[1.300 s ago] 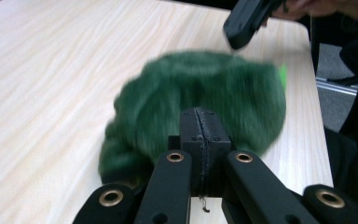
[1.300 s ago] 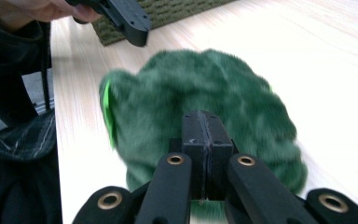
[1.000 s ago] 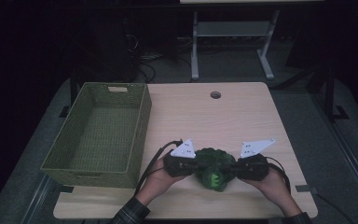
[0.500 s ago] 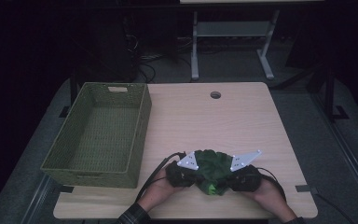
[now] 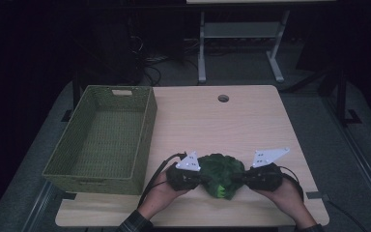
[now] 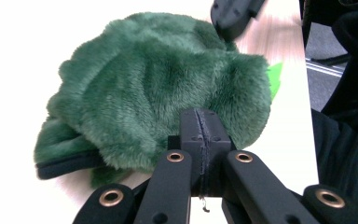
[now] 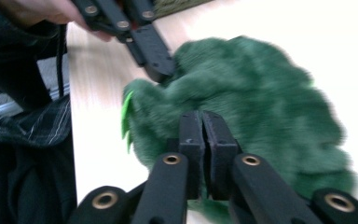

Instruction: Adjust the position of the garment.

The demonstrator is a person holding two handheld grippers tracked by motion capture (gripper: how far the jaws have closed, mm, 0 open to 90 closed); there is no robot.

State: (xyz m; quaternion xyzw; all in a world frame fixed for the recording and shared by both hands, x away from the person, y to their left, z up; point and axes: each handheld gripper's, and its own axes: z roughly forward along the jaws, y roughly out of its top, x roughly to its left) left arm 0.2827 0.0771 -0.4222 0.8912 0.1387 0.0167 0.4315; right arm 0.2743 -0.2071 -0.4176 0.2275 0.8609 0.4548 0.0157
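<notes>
Between the two tools, near the table's [image 5: 251, 121] front edge, lies the green plush [image 5: 221, 174], left tool [image 5: 199, 178] and right tool [image 5: 236, 180] each clamped shut on a fold of its edge; soft, light, floppy, best pinched by bunched fur.

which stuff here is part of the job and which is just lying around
In the job:
- green plush toy
- left gripper, shut at the toy's edge
- right gripper, shut at its other edge

Lying about:
- green basket, empty
- table
</notes>
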